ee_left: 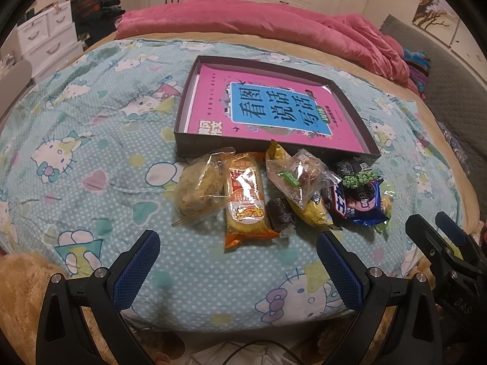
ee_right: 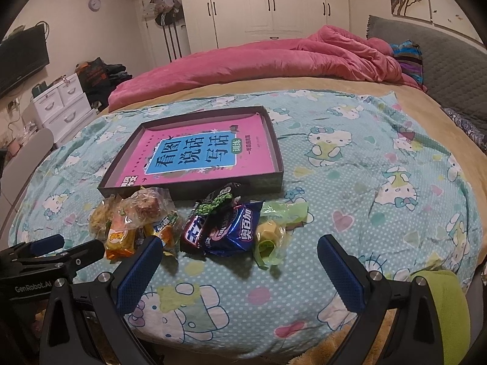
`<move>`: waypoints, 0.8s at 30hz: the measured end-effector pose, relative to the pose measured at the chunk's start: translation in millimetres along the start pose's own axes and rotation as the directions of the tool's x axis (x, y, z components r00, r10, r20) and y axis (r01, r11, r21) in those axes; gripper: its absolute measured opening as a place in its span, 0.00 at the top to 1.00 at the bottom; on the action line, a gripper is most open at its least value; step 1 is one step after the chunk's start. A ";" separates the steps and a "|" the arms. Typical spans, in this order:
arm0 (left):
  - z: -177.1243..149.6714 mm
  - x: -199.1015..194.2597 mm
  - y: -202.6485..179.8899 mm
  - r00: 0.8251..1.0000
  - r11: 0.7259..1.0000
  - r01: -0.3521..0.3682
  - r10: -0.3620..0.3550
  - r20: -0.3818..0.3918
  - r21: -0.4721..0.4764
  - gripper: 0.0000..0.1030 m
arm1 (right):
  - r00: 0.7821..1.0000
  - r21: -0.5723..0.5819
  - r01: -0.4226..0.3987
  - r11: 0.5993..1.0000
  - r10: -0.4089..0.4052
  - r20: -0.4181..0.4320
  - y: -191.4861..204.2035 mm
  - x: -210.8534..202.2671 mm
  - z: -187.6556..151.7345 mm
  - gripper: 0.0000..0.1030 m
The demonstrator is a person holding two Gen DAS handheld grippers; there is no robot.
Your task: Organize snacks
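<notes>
Several wrapped snacks lie in a row on the patterned bedspread, just in front of a shallow dark box (ee_left: 182,140) (ee_right: 275,140) that holds a pink book (ee_left: 264,106) (ee_right: 194,155). Among them are a clear-wrapped cake (ee_left: 197,191), an orange packet (ee_left: 246,203) (ee_right: 120,237), a dark blue cookie packet (ee_left: 362,200) (ee_right: 234,231) and a green-wrapped snack (ee_right: 271,237). My left gripper (ee_left: 240,252) hangs open a little short of the orange packet. My right gripper (ee_right: 240,258) is open too, just short of the blue packet. Each gripper shows at the edge of the other's view.
A pink quilt (ee_right: 274,57) is bunched at the far side of the bed, with a grey headboard (ee_right: 441,48) to the right. White drawers (ee_right: 61,103) stand left of the bed. A fuzzy tan blanket (ee_left: 21,289) lies at the near edge.
</notes>
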State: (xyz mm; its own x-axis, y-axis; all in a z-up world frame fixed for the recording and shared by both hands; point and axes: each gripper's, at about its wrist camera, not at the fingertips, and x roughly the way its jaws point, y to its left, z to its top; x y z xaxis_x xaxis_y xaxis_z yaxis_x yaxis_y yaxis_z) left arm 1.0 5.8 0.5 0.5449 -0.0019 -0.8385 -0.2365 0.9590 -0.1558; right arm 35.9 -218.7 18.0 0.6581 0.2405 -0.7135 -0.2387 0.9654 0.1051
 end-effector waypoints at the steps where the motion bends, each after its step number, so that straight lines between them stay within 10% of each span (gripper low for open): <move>1: 0.1 0.7 0.8 1.000 1.000 0.000 0.000 -0.001 -0.003 0.00 | 1.000 0.003 0.001 1.000 -0.001 -0.003 -0.7 1.0 0.1 0.01; 24: 32.5 32.5 70.9 1.000 0.984 -0.010 0.006 -0.023 -0.176 0.00 | 0.998 -0.084 -0.055 0.995 0.053 -0.021 14.4 31.0 18.9 0.01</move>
State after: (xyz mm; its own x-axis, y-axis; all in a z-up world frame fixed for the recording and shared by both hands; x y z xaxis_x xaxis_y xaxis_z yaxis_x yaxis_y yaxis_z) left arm 28.1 82.9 -20.9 0.5245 -0.0030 -0.8514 -0.3799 0.8941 -0.2372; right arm 66.3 -195.4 10.5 0.6297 0.2893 -0.7209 -0.3338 0.9388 0.0852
